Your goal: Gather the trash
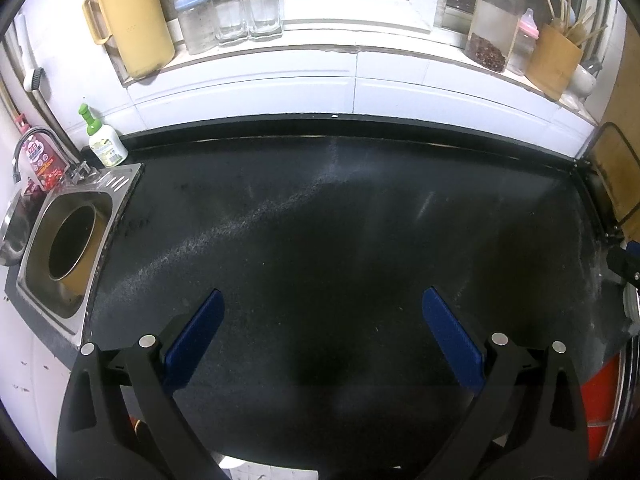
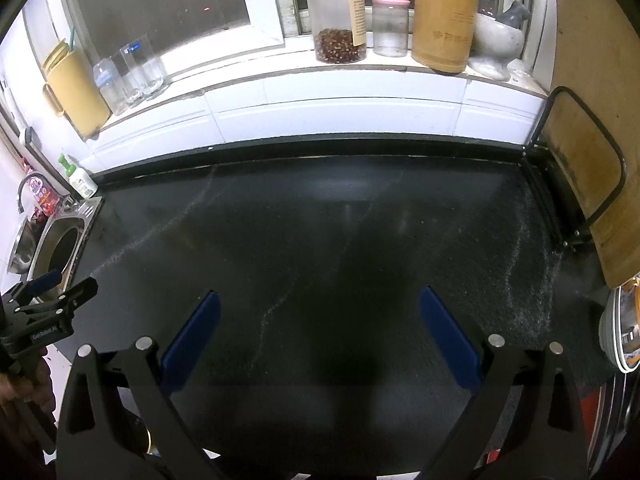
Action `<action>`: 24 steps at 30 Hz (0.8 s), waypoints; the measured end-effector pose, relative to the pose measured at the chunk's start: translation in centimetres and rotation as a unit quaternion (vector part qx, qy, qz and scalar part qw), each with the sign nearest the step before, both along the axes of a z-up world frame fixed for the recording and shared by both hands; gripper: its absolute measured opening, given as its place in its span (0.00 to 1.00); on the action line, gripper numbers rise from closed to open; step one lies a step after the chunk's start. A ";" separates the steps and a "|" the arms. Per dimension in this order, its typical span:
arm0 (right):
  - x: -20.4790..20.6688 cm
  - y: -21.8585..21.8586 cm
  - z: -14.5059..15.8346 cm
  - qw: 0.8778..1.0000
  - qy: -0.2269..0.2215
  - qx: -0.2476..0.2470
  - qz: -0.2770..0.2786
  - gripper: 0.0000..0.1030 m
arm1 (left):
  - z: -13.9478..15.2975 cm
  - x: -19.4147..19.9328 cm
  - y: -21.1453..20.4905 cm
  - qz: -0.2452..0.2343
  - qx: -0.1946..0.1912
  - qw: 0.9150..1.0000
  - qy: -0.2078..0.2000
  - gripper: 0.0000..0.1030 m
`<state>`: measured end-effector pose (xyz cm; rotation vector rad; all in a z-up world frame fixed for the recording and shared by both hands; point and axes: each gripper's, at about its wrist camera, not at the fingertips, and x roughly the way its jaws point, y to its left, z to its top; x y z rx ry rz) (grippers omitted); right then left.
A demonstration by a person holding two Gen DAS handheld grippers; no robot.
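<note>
Sink (image 1: 64, 240) at far left, brown bin set inside. Left gripper (image 1: 322, 326): jaws spread, nothing held. Dark surface (image 1: 320, 220) shows no trash, only pale dust streaks. Right gripper (image 2: 320, 326): jaws spread, nothing held. Judged: searching or finished; next, locate trash.

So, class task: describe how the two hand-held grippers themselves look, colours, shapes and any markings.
Each hand-held gripper, left and right, has two matte black angular arms with triangular cut-outs, round silver pivot bolts, and flat dark blue finger pads. Seen from the right wrist view, the left one bears small white lettering. No cables or sleeves show.
</note>
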<state>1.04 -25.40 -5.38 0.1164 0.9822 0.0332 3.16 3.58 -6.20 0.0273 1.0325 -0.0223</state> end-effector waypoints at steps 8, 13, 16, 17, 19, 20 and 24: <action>0.2 0.1 -0.1 1.000 0.003 0.000 0.002 0.93 | -0.1 0.1 0.0 0.000 -0.001 1.000 0.000 0.94; 0.3 0.2 -0.1 1.000 0.002 -0.002 0.003 0.93 | -0.1 0.4 -0.1 0.000 -0.003 1.000 0.001 0.94; 0.4 0.2 -0.1 1.000 0.002 -0.002 0.003 0.93 | -0.2 0.5 -0.1 0.000 -0.003 1.000 0.001 0.93; 0.5 0.3 -0.1 1.000 0.002 -0.002 0.004 0.93 | -0.2 0.5 -0.1 0.001 -0.004 1.000 0.001 0.93; 0.5 0.3 -0.1 1.000 0.003 -0.003 0.004 0.93 | -0.2 0.6 -0.1 0.000 -0.004 1.000 0.002 0.93; 0.6 0.3 -0.1 1.000 0.003 -0.003 0.004 0.93 | -0.2 0.6 -0.1 -0.001 -0.004 1.000 0.002 0.93; 0.6 0.3 -0.2 1.000 0.004 -0.003 0.003 0.93 | -0.1 0.7 -0.1 -0.001 -0.004 1.000 0.001 0.93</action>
